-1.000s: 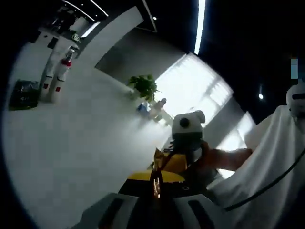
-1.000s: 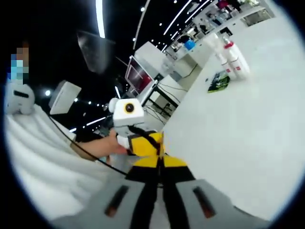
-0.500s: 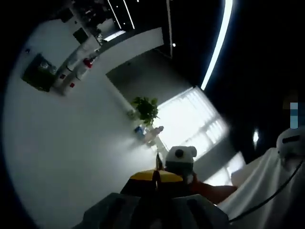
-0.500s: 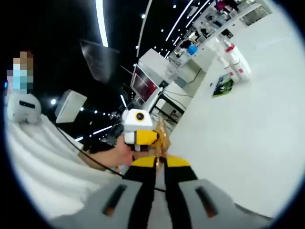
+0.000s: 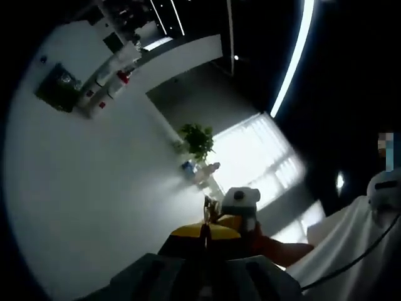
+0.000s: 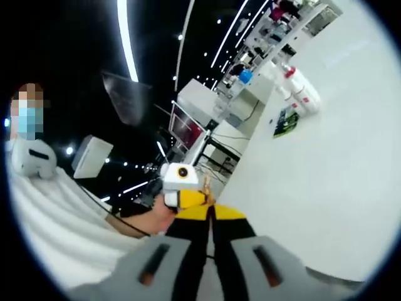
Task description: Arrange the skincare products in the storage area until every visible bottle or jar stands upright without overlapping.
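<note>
Holding both tools low at the near edge of a white counter [image 5: 94, 188], the person keeps them close to each other, well apart from the skincare products. In the left gripper view, the left tool [image 5: 203, 241] rises from the bottom with its yellow-and-black jaws pressed together, pinching nothing. Just beyond its tips is the right tool [image 5: 216, 216], gripped by a hand [image 5: 276, 248] that comes out of a white sleeve [image 5: 351, 251]. Far across the counter, near its back edge, stand white bottles [image 5: 103, 97], one with a red cap, and beside them lies a dark green packet [image 5: 57, 91]. A potted plant [image 5: 197, 139] stands before a bright window [image 5: 250, 157].

In the right gripper view, the right tool [image 6: 210, 216] has its jaws pressed together too, with nothing between them. The left tool [image 6: 199, 195] sits just past its tips, held by a hand [image 6: 147, 221]; whether the two tools touch cannot be told. The same bottles [image 6: 301, 91] stand upright at the counter's far side, white with red caps and red marks, touching or nearly so. The green packet [image 6: 286, 120] lies flat just beside them.
</note>
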### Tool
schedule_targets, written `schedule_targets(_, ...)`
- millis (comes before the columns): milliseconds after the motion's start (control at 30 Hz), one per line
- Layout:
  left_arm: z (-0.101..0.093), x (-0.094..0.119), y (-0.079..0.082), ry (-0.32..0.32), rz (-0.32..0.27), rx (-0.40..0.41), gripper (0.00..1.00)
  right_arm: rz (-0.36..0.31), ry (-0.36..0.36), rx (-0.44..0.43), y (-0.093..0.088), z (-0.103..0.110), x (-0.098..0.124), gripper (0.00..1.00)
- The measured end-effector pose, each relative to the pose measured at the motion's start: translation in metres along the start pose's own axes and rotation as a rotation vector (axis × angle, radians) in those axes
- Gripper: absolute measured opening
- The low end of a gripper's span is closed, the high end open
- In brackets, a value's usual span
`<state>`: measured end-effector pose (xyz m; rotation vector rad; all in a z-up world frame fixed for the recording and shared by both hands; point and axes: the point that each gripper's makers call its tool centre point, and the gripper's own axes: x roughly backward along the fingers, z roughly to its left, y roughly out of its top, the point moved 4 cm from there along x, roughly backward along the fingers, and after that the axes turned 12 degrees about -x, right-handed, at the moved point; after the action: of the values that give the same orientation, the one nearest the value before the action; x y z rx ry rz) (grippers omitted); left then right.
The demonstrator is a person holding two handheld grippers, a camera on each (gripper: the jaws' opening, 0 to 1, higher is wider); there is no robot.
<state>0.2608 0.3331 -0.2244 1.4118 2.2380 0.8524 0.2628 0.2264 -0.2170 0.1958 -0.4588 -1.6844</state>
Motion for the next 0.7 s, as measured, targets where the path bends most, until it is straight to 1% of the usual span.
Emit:
schedule_targets(33, 0.001, 0.000, 0.000, 0.000, 0.001, 0.006, 0.01, -0.001, -0.013, 0.018, 0.000, -0.002, -0.001, 0.06)
schedule_targets(133, 0.006, 0.006, 0.007, 0.022, -0.006, 0.016, 0.00, 0.011, -0.036, 0.028, -0.002, -0.005, -0.003, 0.15)
schedule_targets(200, 0.011, 0.011, 0.014, 0.036, -0.009, 0.016, 0.00, 0.002, -0.070, 0.062, -0.001, -0.008, -0.003, 0.18)
schedule_targets(267, 0.015, 0.015, 0.020, 0.051, -0.013, 0.014, 0.00, -0.007, -0.085, 0.081, 0.000, -0.008, -0.002, 0.19)
schedule_targets(333, 0.026, 0.024, 0.034, 0.085, -0.014, 0.006, 0.00, -0.032, -0.109, 0.102, 0.004, -0.011, -0.001, 0.23)
schedule_targets(367, 0.027, 0.025, 0.037, 0.092, -0.014, 0.005, 0.00, -0.046, -0.121, 0.110, 0.006, -0.013, 0.000, 0.26)
schedule_targets(433, 0.039, 0.033, 0.051, 0.135, -0.018, -0.012, 0.00, -0.068, -0.156, 0.135, 0.011, -0.016, 0.002, 0.28)
schedule_targets(467, 0.042, 0.036, 0.055, 0.151, -0.019, -0.015, 0.00, -0.070, -0.183, 0.155, 0.012, -0.019, 0.003, 0.28)
schedule_targets(500, 0.049, 0.039, 0.062, 0.179, -0.021, -0.019, 0.00, -0.075, -0.225, 0.190, 0.013, -0.022, 0.004, 0.28)
schedule_targets(533, 0.054, 0.043, 0.068, 0.201, -0.021, -0.026, 0.01, -0.075, -0.239, 0.202, 0.014, -0.024, 0.004, 0.29)
schedule_targets(567, 0.056, 0.044, 0.070, 0.212, -0.023, -0.031, 0.01, -0.069, -0.276, 0.233, 0.014, -0.027, 0.004, 0.29)
schedule_targets(600, 0.062, 0.048, 0.076, 0.235, -0.023, -0.039, 0.01, -0.071, -0.311, 0.270, 0.015, -0.029, 0.004, 0.30)
schedule_targets(667, 0.069, 0.052, 0.082, 0.266, -0.021, -0.038, 0.01, -0.058, -0.342, 0.312, 0.015, -0.031, 0.003, 0.34)
schedule_targets(700, 0.073, 0.055, 0.086, 0.283, -0.026, -0.039, 0.01, -0.053, -0.330, 0.313, 0.013, -0.029, 0.001, 0.35)
